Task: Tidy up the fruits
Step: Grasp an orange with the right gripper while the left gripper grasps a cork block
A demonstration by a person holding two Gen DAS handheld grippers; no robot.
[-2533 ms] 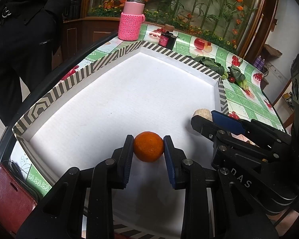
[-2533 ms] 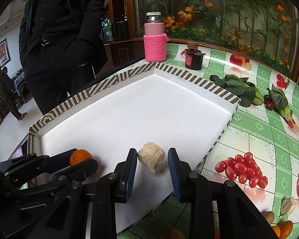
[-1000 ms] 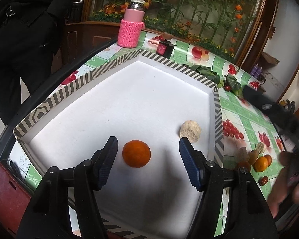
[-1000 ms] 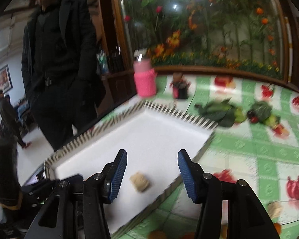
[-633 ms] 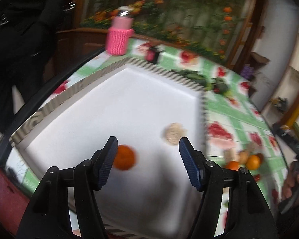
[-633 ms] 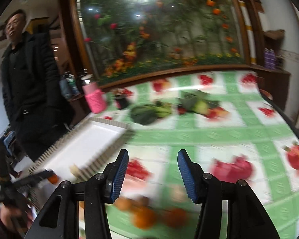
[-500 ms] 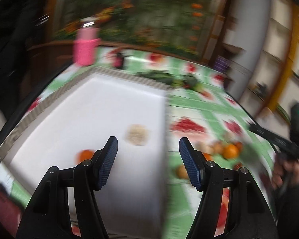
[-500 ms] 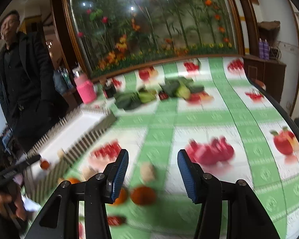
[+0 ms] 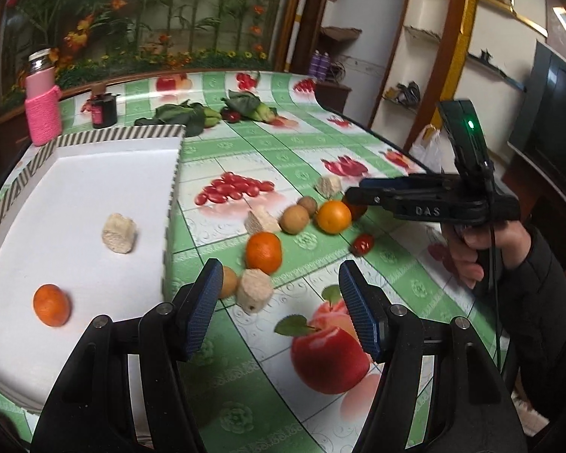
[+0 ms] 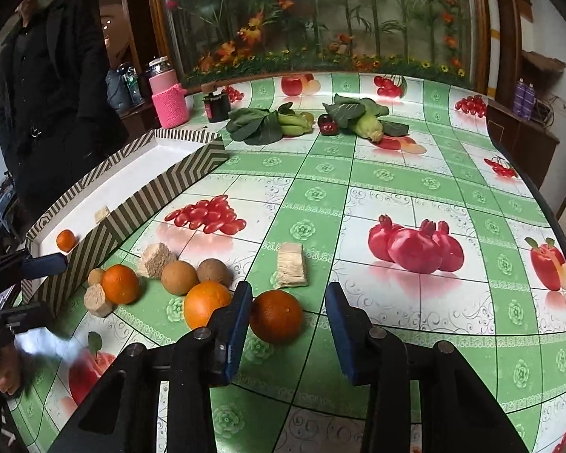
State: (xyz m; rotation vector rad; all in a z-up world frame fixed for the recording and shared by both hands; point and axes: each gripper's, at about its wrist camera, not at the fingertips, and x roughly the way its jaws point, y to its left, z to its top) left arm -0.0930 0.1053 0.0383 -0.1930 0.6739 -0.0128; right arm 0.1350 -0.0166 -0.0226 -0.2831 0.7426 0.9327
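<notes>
Tray point(image 9: 94, 173): a white tray with striped walls, at ten o'clock from the left claw point(image 9: 279, 302). A small orange point(image 9: 51, 305) and a tan chunk point(image 9: 119, 234) lie in it.
Loose fruit: oranges, brown balls and tan chunks sit in a bunch on the green cloth point(image 10: 396, 188), beside the tray wall.
Left claw: wide apart, holding nothing. A tan block point(image 9: 253, 290) lies just ahead at eleven o'clock.
Right claw point(image 10: 288, 321): closing around a dark orange point(image 10: 276, 316). The left pad touches it, the right pad does not.
In the way: a bright orange point(image 10: 206, 304) sits close at nine o'clock.
Change: a second ago both claws hung over the tray. Now both hang over the cloth.
</notes>
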